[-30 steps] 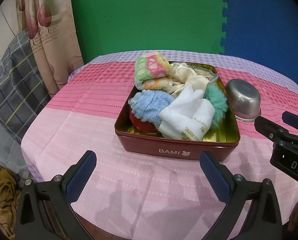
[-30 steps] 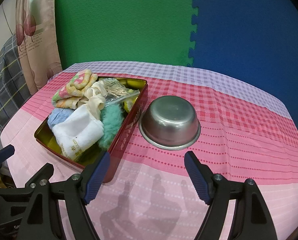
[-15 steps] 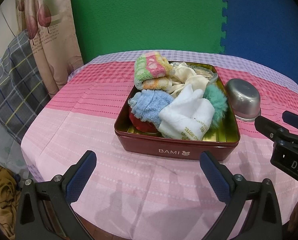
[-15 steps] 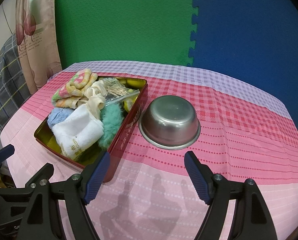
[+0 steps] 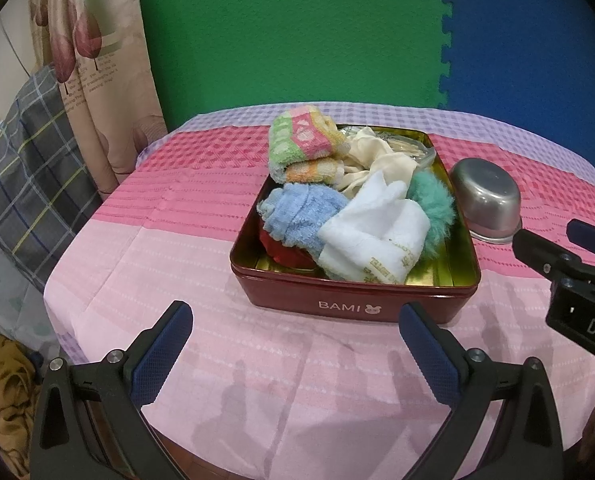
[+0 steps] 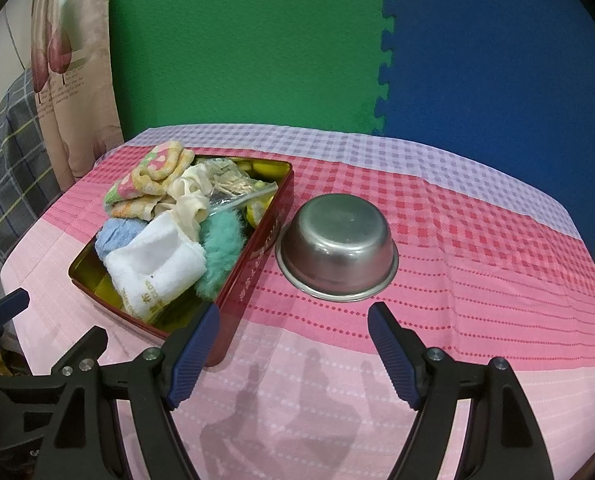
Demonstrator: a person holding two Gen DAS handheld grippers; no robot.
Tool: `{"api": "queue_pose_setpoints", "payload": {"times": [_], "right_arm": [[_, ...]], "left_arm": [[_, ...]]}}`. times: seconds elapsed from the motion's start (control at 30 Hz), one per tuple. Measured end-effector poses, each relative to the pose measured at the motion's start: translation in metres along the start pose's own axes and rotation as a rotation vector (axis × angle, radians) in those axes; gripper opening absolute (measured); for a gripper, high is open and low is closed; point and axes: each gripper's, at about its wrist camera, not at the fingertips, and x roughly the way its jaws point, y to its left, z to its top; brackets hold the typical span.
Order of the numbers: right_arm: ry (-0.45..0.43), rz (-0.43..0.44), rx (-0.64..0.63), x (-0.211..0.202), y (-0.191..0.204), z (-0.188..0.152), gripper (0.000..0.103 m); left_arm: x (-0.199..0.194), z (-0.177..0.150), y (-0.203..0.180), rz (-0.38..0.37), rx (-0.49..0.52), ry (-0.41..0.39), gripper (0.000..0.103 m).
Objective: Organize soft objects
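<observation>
Tools, L (image 5: 297, 344) & R (image 6: 293, 346), both angled down, jaws wide apart, empty, near red tin (image 5: 353, 304).

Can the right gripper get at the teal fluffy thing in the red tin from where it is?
Probably yes: the right gripper is open and empty, and the teal puff lies uncovered by the red tin wall nearest it.
</observation>
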Motion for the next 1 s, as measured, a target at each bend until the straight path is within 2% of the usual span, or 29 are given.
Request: {"api": "queue_pose_setpoints", "payload": {"times": [0.3, 0.7, 0.8, 1.0], "right_arm": [[-0.035, 0.002, 0.014, -0.007, -0.005, 0.005, 0.078], [-0.029, 0.008, 0.004, -0.008, -0.001, 0.003, 0.078], [-0.025, 0.01, 0.004, -0.007, -0.001, 0.002, 0.078], [-0.014, 0.014, 0.003, -0.003, -0.001, 0.0, 0.078]], "left_arm": [[0.002, 0.004, 0.009, -0.009, -0.027, 0.004, 0.102], [0.0, 0.004, 0.008, -0.036, -0.008, 0.004, 0.102], [-0.002, 0.004, 0.006, -0.041, 0.0, -0.012, 0.102], [-0.016, 0.008, 0.012, -0.065, -0.032, -0.098, 0.102]]}}
